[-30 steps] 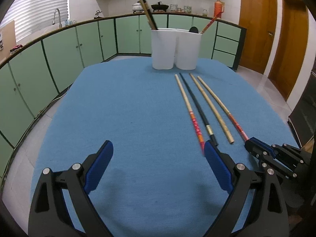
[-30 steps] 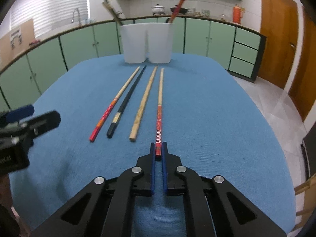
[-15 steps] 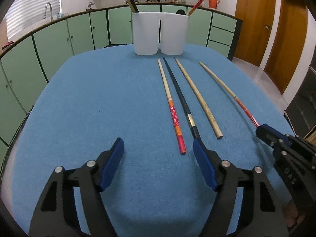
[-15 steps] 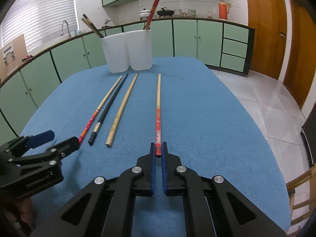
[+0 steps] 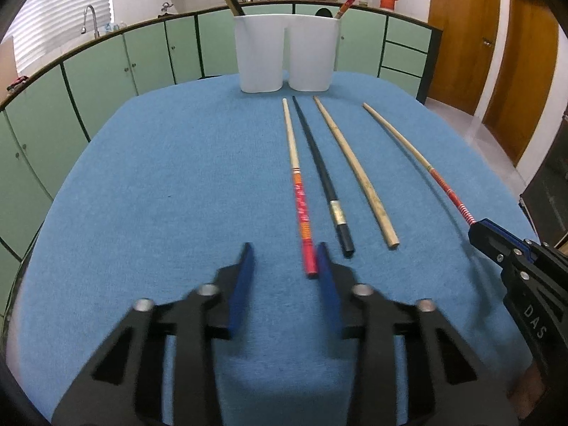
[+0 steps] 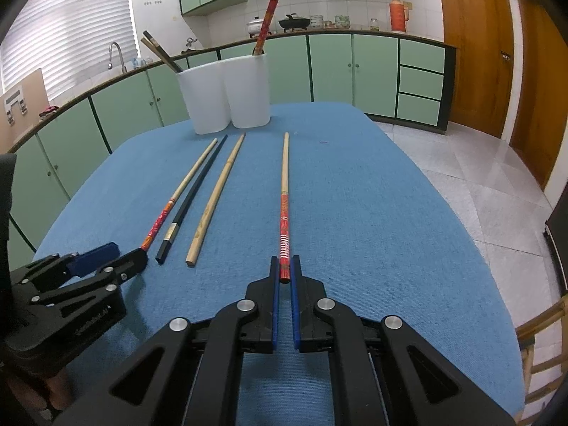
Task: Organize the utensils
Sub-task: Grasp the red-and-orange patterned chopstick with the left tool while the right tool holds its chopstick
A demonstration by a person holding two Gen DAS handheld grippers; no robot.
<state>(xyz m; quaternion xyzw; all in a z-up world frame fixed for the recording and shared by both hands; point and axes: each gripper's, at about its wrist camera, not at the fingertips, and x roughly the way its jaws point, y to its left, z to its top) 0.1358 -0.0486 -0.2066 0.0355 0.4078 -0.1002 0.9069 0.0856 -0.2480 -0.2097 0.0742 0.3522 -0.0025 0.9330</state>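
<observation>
Left wrist view shows a table covered with blue cloth of fine woven texture, with rounded corners. Four long thin chopsticks lie on it, almost parallel, their far tips toward a white holder. The first chopstick is pale wood with a red and orange patterned end. The black chopstick beside it has a metal band near its thick end. The bamboo chopstick is plain and a little rough. The striped chopstick lies well apart to the right, pale with red and white stripes.

The left tool has black arms and blue pads; its jaws have just been closing, with motion blur. The red end of the first chopstick is between the pads, close to the right pad, but a gap remains on the left, so it is not pinched. The right tool is pressed together on the red end of the striped chopstick.

The holder is smooth white plastic with two rounded compartments, standing at the far edge. The left compartment holds dark and wooden sticks leaning left; the right one holds a red stick. Behind are green cabinets, brown doors and a sink tap. Nothing blocks the way from chopsticks to holder.
</observation>
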